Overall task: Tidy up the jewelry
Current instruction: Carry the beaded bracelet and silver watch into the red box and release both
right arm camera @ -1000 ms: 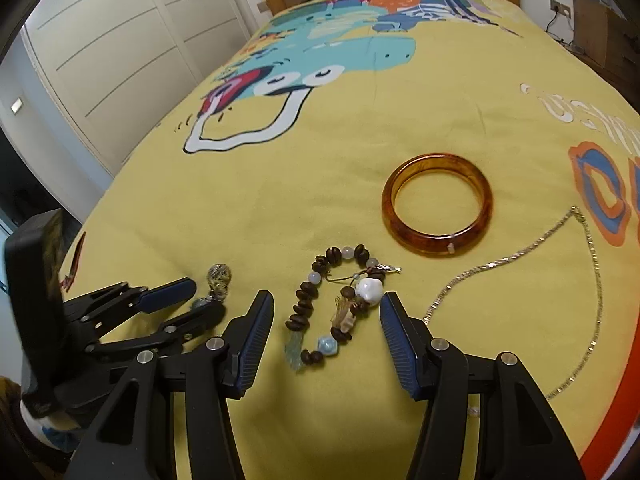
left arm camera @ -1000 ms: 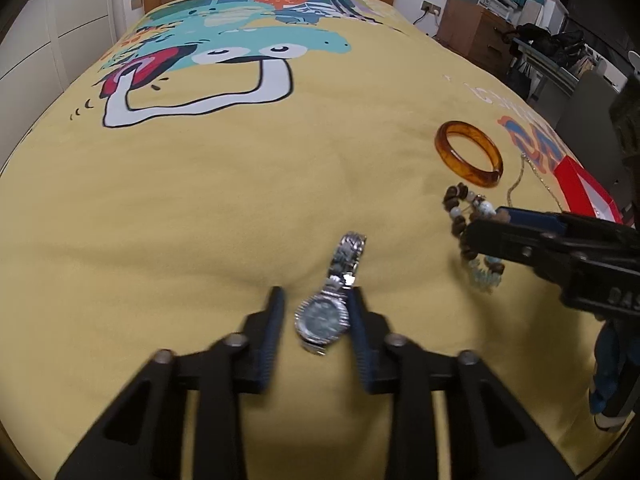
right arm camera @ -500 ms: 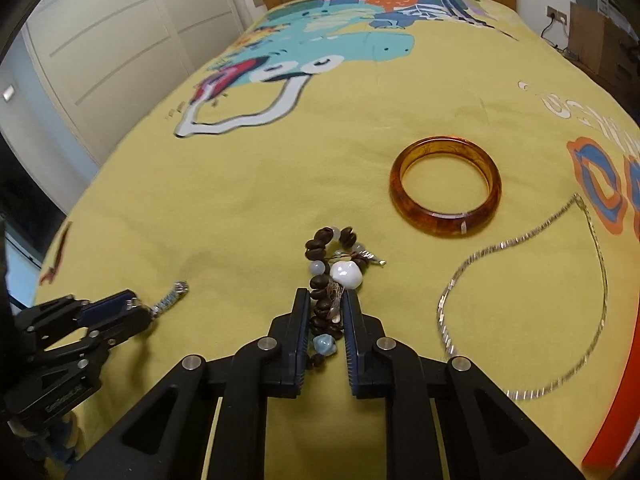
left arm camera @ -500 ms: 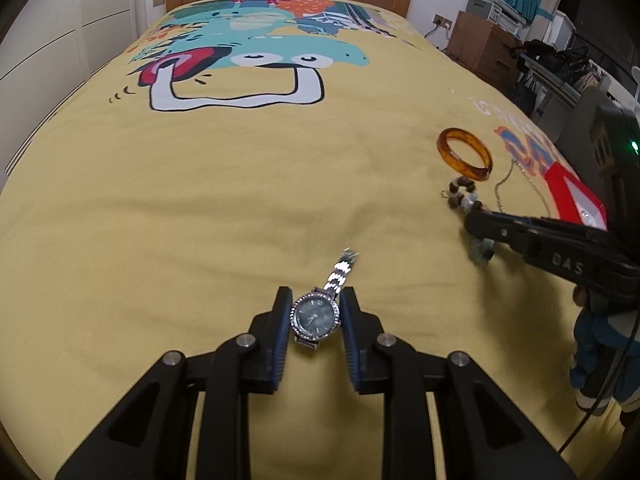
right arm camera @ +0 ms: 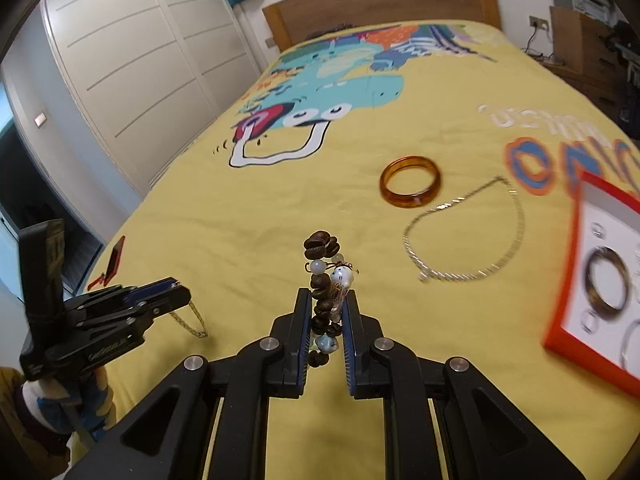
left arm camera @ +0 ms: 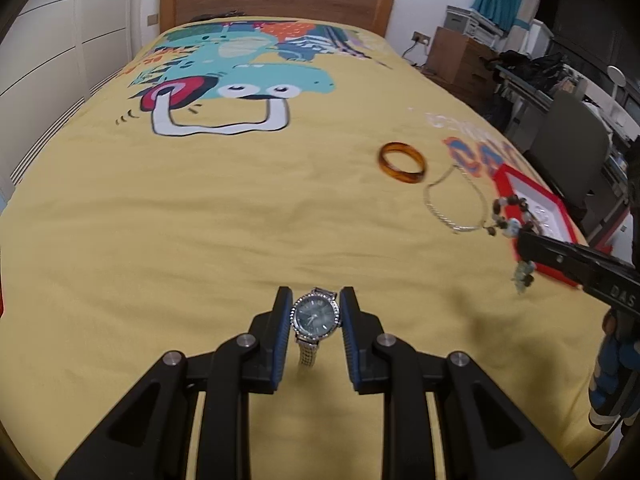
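My left claw (left arm camera: 315, 320) grips one silver wristwatch (left arm camera: 315, 317) by its case, lifted off the yellow bedspread (left arm camera: 200, 208). My right claw (right arm camera: 327, 320) pinches one brown beaded bracelet (right arm camera: 325, 276), also raised. On the bed lie one amber bangle (right arm camera: 411, 187) and one silver chain (right arm camera: 466, 236); beside them sits one red-rimmed jewelry tray (right arm camera: 560, 280).

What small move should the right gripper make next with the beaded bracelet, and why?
Probably carry it right, toward the red tray. The right gripper has its jaws shut on the beaded bracelet, which hangs clear of the bedspread, and the tray already holds other pieces. The left gripper holds the watch, so it seems occupied.
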`<state>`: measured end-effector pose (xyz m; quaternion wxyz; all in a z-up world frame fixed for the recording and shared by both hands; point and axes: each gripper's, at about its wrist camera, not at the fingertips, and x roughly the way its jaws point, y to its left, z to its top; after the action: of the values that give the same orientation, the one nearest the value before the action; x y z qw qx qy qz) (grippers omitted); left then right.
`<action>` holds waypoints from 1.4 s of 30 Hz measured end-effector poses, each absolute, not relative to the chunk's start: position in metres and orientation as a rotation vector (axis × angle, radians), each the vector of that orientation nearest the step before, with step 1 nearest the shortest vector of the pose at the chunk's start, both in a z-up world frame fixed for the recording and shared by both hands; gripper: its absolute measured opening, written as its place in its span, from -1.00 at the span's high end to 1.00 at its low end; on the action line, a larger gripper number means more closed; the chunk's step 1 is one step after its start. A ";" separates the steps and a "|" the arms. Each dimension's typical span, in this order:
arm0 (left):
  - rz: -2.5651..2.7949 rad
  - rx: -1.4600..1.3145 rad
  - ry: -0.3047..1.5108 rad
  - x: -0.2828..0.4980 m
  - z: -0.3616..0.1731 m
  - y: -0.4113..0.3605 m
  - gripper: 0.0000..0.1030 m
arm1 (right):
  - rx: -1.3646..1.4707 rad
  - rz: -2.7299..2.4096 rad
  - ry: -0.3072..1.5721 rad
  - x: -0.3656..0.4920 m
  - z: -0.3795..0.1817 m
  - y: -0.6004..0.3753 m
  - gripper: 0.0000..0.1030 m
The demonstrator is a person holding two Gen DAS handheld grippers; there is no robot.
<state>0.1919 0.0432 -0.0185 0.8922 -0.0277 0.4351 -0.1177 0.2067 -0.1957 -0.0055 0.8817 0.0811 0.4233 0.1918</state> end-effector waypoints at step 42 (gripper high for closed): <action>-0.592 0.129 0.911 0.357 -0.017 -0.352 0.56 | 0.250 -0.019 0.865 0.263 -0.038 -0.496 0.73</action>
<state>0.3565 -0.3523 -0.0170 0.8541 0.0614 0.4330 -0.2814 0.2629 -0.4965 -0.0377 0.9003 0.1207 0.4181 -0.0090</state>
